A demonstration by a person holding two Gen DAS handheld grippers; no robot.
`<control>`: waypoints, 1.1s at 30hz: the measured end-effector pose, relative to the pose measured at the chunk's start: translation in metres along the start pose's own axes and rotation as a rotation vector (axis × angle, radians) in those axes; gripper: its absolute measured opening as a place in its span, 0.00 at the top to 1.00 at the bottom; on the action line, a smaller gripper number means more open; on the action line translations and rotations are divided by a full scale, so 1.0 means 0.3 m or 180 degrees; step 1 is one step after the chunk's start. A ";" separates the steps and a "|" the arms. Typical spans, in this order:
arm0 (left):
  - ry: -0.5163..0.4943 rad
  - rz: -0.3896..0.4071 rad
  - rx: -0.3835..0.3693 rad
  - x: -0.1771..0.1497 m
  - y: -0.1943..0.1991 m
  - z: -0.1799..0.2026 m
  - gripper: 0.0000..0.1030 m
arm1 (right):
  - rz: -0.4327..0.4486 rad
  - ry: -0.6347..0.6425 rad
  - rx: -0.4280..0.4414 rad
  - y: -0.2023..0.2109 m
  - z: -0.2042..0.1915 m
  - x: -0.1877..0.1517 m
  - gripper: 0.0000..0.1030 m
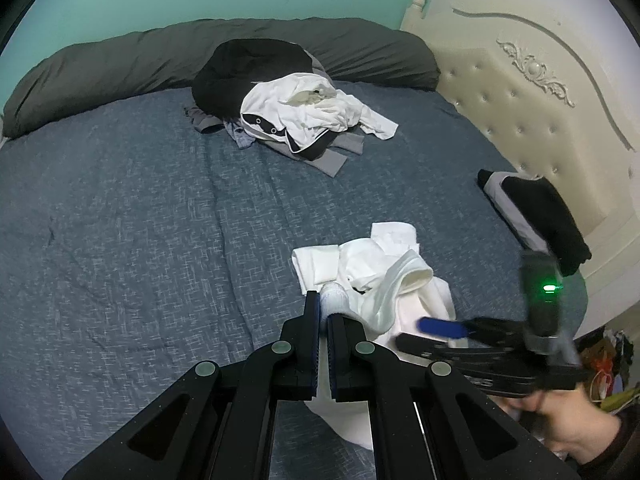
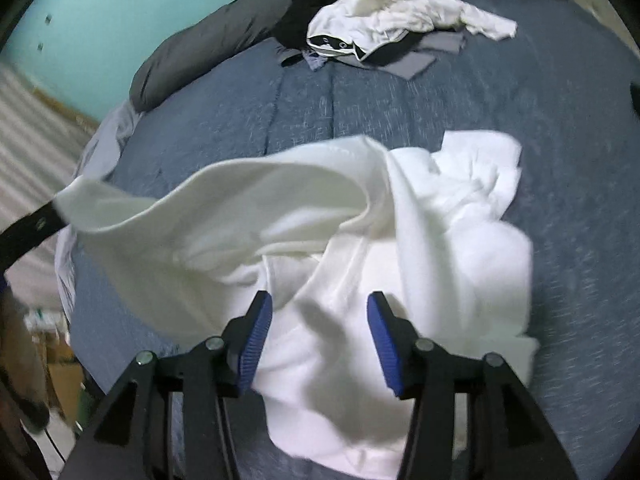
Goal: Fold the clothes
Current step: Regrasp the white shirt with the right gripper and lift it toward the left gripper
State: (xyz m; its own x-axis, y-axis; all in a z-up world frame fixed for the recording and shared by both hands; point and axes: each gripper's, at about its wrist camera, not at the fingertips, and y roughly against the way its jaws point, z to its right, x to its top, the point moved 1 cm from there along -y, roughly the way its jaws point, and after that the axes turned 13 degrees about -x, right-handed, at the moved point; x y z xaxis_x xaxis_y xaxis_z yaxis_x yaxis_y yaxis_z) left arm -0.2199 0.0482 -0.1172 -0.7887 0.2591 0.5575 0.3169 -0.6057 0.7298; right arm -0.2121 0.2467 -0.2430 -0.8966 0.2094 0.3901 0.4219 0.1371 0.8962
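A crumpled white garment [image 1: 384, 280] lies on the blue bedspread [image 1: 140, 220] near its front right. My left gripper [image 1: 323, 312] is shut on an edge of this garment and lifts it; white cloth hangs between its blue pads. In the right wrist view the same garment [image 2: 320, 240] fills the middle, one edge stretched up to the left where the left gripper [image 2: 44, 220] holds it. My right gripper [image 2: 320, 320] is open and empty, its fingers just above the cloth. It also shows in the left wrist view [image 1: 432, 332], blurred.
A pile of unfolded clothes [image 1: 288, 112], black, white and grey, sits at the far side of the bed by a dark grey bolster [image 1: 120, 64]. A folded black and white stack [image 1: 532, 212] lies by the cream headboard [image 1: 540, 80]. The bed's left edge and floor [image 2: 36, 120] show.
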 end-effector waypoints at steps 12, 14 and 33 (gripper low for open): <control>-0.0045 0.0067 -0.0070 -0.009 0.019 -0.016 0.97 | 0.0013 -0.0482 -0.0138 -0.096 0.035 -0.011 0.73; -0.0016 0.0072 -0.0059 -0.011 0.020 -0.030 0.97 | 0.0061 -0.0378 -0.0175 -0.078 0.035 -0.020 0.85; 0.0117 0.0325 0.0077 -0.010 0.165 -0.007 0.97 | 0.0509 -0.0088 -0.0196 0.215 0.146 -0.036 0.95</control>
State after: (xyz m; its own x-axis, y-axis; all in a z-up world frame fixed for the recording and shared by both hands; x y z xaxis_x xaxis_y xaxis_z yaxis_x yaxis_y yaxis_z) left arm -0.2028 0.0160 -0.0837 -0.7703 0.1688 0.6150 0.4090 -0.6092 0.6795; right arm -0.1692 0.2958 -0.1987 -0.8143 0.2506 0.5236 0.5492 0.0406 0.8347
